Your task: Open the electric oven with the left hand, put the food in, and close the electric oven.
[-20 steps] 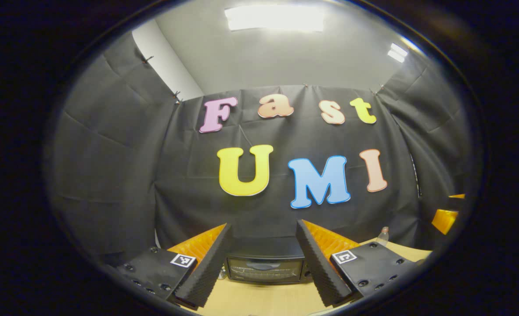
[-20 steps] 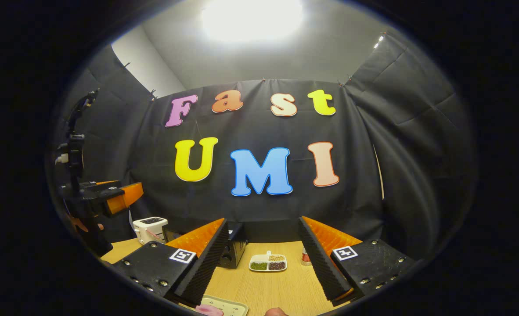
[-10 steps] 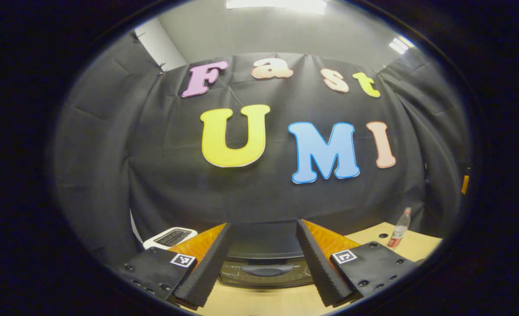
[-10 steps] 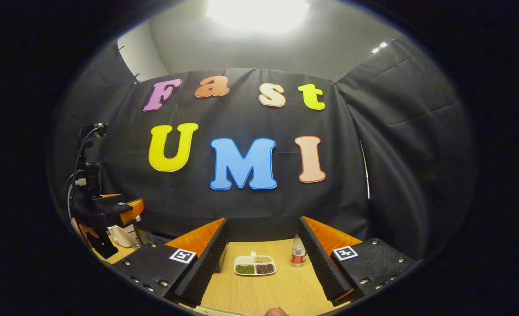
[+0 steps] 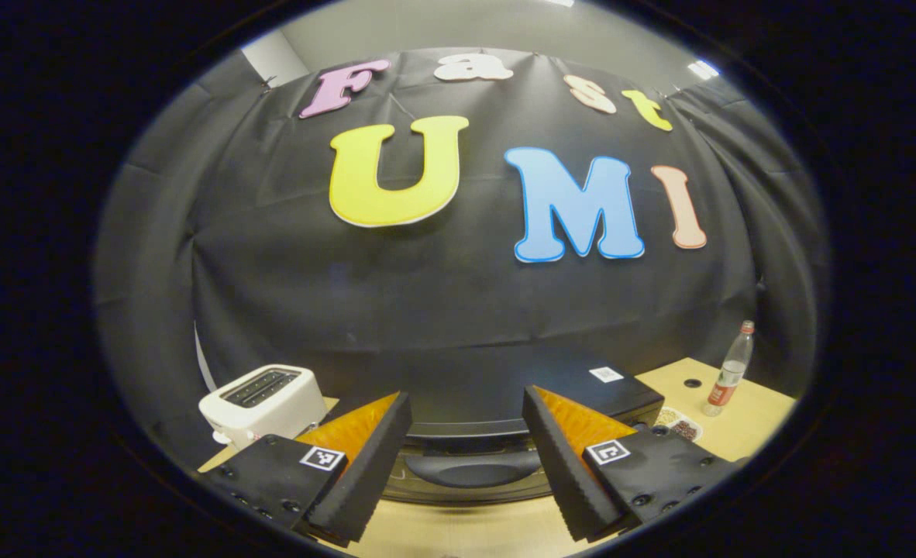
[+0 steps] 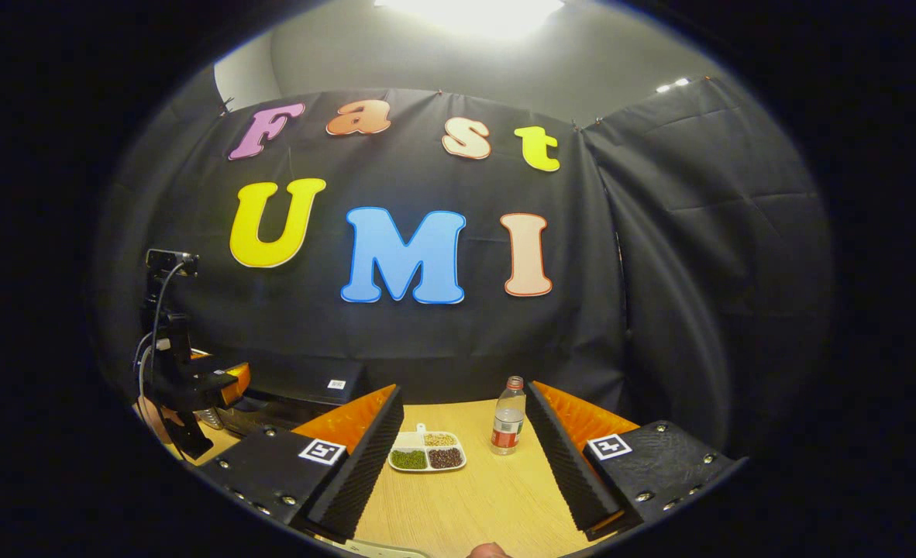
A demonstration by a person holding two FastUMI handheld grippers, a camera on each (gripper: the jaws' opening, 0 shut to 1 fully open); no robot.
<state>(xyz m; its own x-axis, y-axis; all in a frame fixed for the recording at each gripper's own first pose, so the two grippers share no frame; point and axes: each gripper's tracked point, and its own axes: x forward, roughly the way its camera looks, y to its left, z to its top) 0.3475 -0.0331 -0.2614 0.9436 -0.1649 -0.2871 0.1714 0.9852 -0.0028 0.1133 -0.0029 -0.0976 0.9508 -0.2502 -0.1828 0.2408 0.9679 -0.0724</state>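
The black electric oven (image 5: 574, 391) stands on the wooden table right ahead of my left gripper (image 5: 466, 396), door closed. Its dark curved handle (image 5: 470, 470) appears low between the open fingers, apart from them; nothing is held. My right gripper (image 6: 462, 389) is open and empty above the table. From the right gripper view, the oven (image 6: 303, 385) sits at the left with the left gripper (image 6: 198, 381) in front of it. A pale tray's edge (image 6: 377, 549) and a small brownish thing (image 6: 489, 551) peek in at the bottom; the food itself is mostly hidden.
A white toaster (image 5: 264, 401) stands left of the oven. A plastic bottle (image 6: 508, 416) and a divided dish of beans (image 6: 425, 454) sit on the table (image 6: 466, 504) ahead of the right gripper. The bottle (image 5: 729, 370) is right of the oven.
The left gripper has come closer to the oven and tipped down; the oven looms larger and the toaster has come into view. The right gripper's view has dropped and swung rightward.
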